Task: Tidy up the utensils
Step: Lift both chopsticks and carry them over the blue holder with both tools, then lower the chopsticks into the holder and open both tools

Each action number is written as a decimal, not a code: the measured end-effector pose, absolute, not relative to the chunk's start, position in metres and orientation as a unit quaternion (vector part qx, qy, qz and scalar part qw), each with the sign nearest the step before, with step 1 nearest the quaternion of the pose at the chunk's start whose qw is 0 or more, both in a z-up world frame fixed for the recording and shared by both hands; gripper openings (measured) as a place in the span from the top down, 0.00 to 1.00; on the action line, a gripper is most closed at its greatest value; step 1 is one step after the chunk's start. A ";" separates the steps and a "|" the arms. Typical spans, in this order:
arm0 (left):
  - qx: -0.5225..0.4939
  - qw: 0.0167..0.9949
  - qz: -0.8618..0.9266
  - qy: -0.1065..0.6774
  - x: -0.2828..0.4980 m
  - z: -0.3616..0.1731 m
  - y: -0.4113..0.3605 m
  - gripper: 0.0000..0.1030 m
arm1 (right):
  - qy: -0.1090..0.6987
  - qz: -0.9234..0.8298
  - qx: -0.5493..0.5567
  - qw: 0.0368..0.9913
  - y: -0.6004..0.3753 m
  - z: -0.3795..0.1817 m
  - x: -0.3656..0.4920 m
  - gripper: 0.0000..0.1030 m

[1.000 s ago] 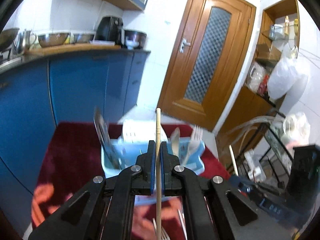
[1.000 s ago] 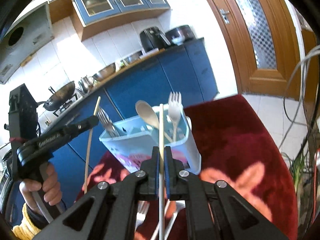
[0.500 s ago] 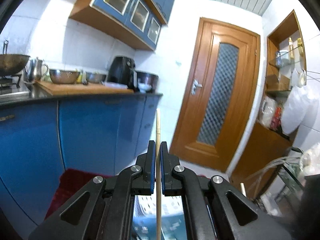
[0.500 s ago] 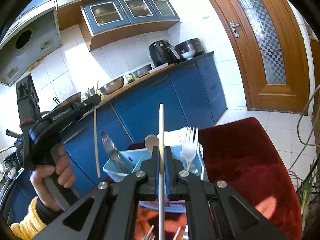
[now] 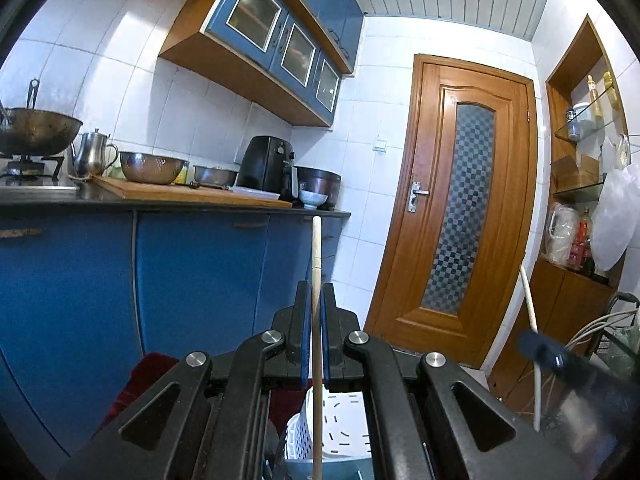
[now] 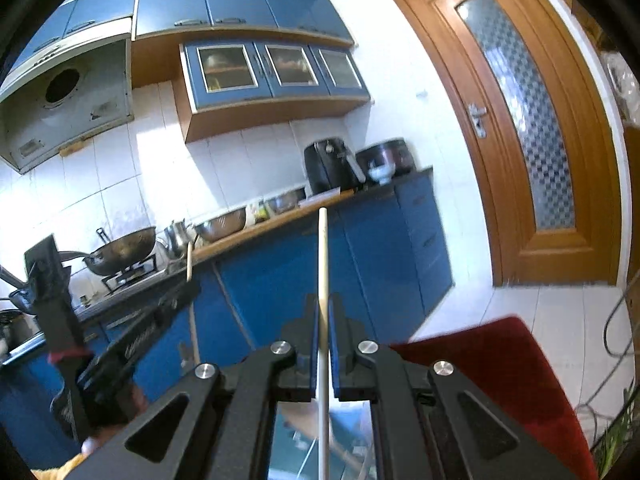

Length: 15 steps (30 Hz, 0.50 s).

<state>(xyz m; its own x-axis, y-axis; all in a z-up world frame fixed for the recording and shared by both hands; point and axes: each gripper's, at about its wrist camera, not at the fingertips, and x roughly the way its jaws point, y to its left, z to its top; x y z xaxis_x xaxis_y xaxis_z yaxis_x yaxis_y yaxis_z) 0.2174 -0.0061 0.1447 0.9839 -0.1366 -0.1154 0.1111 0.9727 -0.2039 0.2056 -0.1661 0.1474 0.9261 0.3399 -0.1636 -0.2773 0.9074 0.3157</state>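
Note:
My left gripper [image 5: 316,294] is shut on a wooden chopstick [image 5: 316,248] that stands upright between the pads. Below its arms shows a white perforated part of the utensil holder [image 5: 340,432]. My right gripper [image 6: 324,306] is shut on a paler chopstick [image 6: 323,256], also upright. In the right wrist view the left gripper [image 6: 176,292] appears at the left with its wooden chopstick [image 6: 191,312], held by a hand in a yellow sleeve. The holder's light blue rim [image 6: 300,440] shows just under the right gripper. In the left wrist view the right gripper [image 5: 540,354] is blurred at the right with its chopstick [image 5: 529,320].
The holder stands on a dark red cloth [image 6: 504,364]. Blue cabinets [image 5: 200,280] carry a counter with steel bowls [image 5: 152,166], a wok and a black air fryer [image 5: 266,168]. A wooden door [image 5: 460,216] is ahead; shelves and cables lie to the right.
Both grippers have tipped upward with their chopsticks still clamped. The holder and its forks and spoon have slid down to the bottom edge of both views.

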 end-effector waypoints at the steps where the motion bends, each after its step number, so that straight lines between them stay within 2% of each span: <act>1: -0.100 0.991 -0.062 0.065 0.218 0.142 -0.006 0.98 | 0.100 0.154 0.140 0.973 -0.164 0.146 0.209 0.94; 9: -0.107 0.990 -0.068 0.066 0.221 0.125 -0.004 0.98 | 0.070 0.124 0.088 0.986 -0.149 0.126 0.226 0.94; 15: -0.104 0.990 -0.067 0.073 0.221 0.115 -0.005 0.98 | 0.076 0.129 0.075 0.986 -0.145 0.112 0.220 0.94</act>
